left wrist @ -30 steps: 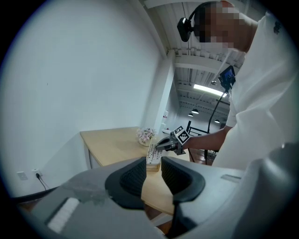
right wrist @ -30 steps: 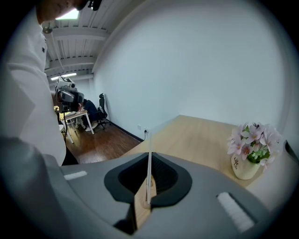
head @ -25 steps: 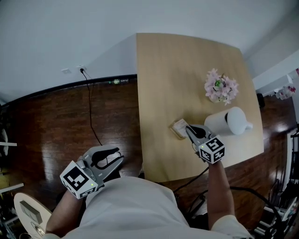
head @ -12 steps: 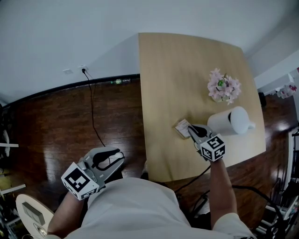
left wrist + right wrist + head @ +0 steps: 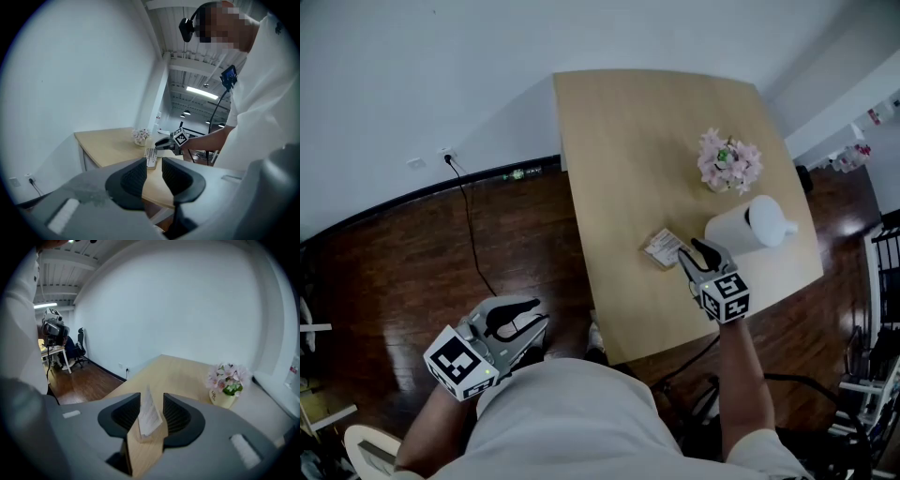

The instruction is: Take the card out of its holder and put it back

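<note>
Card [image 5: 149,417] upright in holder [image 5: 142,450] between opening jaws of right gripper [image 5: 151,400]

We see the bench [image 5: 619,141] set against the wall, with the floor [image 5: 412,262] to its left. On the bench, the flowerpot [image 5: 728,161] sits toward the far right, the jug [image 5: 748,225] just in front of it, and the holder [image 5: 661,249] left of the jug. The card [image 5: 149,416] stands in the holder, between the opening jaws of the right gripper [image 5: 690,250], touching neither. The left gripper [image 5: 539,314] hangs over the floor, well left of the bench.
</note>
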`<state>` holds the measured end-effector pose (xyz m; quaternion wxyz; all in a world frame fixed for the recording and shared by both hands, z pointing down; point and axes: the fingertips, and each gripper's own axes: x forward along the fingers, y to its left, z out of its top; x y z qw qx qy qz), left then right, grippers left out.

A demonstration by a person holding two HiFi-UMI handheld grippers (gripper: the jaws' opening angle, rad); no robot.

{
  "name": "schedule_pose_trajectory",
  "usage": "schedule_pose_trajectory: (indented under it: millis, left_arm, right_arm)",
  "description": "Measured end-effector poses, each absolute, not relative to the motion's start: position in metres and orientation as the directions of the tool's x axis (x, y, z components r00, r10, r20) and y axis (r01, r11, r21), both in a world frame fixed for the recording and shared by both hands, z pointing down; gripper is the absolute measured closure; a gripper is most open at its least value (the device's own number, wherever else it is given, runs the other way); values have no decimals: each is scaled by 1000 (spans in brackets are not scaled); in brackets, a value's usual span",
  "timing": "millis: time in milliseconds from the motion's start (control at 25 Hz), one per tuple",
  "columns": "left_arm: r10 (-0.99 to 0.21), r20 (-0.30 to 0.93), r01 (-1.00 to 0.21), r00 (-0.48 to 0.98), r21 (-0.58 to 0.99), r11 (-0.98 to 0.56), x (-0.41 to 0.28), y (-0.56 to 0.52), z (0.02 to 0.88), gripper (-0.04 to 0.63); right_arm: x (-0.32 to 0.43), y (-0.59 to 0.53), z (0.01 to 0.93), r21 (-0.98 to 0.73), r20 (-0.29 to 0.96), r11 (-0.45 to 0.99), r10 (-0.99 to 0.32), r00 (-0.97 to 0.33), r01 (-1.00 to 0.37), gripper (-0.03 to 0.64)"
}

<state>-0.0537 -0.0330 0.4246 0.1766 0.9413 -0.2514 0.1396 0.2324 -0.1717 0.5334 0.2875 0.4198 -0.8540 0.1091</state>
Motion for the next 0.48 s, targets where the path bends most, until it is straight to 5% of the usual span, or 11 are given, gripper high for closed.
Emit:
schedule_pose_trajectory:
  millis: [480]
  left_arm:
    - [-166, 332, -266, 929, 285, -921, -89, -17, 448, 485]
  right_arm:
    - [179, -32, 493, 68, 559, 385, -779, -285, -920, 465]
